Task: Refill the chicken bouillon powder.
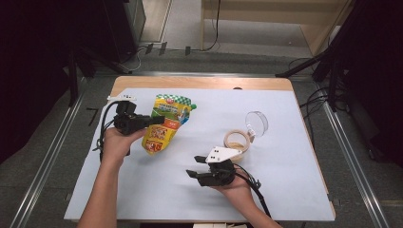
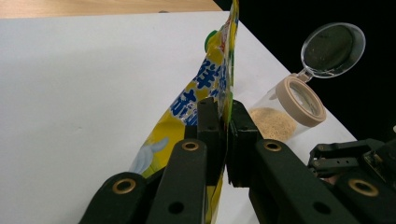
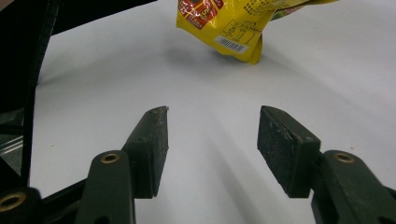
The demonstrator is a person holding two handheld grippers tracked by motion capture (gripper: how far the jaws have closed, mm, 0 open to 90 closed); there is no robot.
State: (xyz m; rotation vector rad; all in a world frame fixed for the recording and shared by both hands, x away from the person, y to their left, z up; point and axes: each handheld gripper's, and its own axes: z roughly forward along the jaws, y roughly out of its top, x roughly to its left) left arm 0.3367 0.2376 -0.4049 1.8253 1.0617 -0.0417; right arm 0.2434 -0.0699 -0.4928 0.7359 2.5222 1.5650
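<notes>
A yellow and green snack pouch (image 1: 165,124) hangs over the left half of the white table, lifted clear of the surface. My left gripper (image 1: 154,119) is shut on the pouch's edge (image 2: 227,100), its black jaws pinching the foil between them. A clear jar (image 1: 237,141) with a tan rim lies on its side right of centre, brown powder (image 2: 272,122) inside it and its clear hinged lid (image 1: 257,122) swung open. My right gripper (image 1: 196,166) sits low near the front of the table, just in front of the jar, open with nothing between its pads (image 3: 290,149).
The table top wears a white sheet (image 1: 285,190) with a wooden edge (image 1: 199,83) showing at the back. Metal rails and dark stands flank the table on both sides. Cables trail from each gripper toward the person's forearms.
</notes>
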